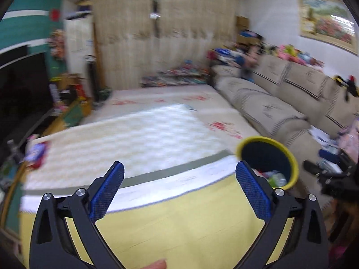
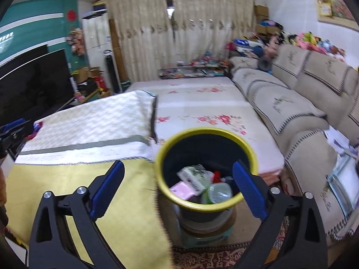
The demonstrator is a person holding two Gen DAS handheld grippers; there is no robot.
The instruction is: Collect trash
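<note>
1. Legible writing: none. Dark print on the white packet (image 2: 194, 177) in the bin, too blurred to read; faint lettering along the white band of the bench cover, likewise unreadable; white marks on the green wall panel at far left of the right wrist view, not legible.
2. Counted: one yellow-rimmed bin (image 2: 203, 204), dark inside, standing just beside the bench (image 2: 125, 201) at its right edge. Inside it, about four pieces of trash: the white packet, a pink packet (image 2: 182, 190), a clear plastic cup (image 2: 221, 192), a red scrap (image 2: 216, 176). One long sofa (image 2: 291, 112) along the right wall, one dark TV screen (image 2: 33, 83) at left.
3. Left gripper (image 1: 179, 190): fingers spread wide, nothing between them, above the yellow bench top. Picture blurred.
4. Right gripper (image 2: 178, 189): fingers spread wide, nothing gripped, hanging over the bin's mouth with the right finger across its rim.
5. Right wrist view only: whole bin mouth and its contents, the stack under the bin, patterned rug below.
6. Left wrist view only: bin (image 1: 291, 159) as a partial rim behind the right finger, a red-and-blue packet (image 1: 37, 152) at the bench's far left, a fingertip (image 1: 157, 264) at the bottom edge, a framed painting (image 1: 325, 22) on the wall.
</note>
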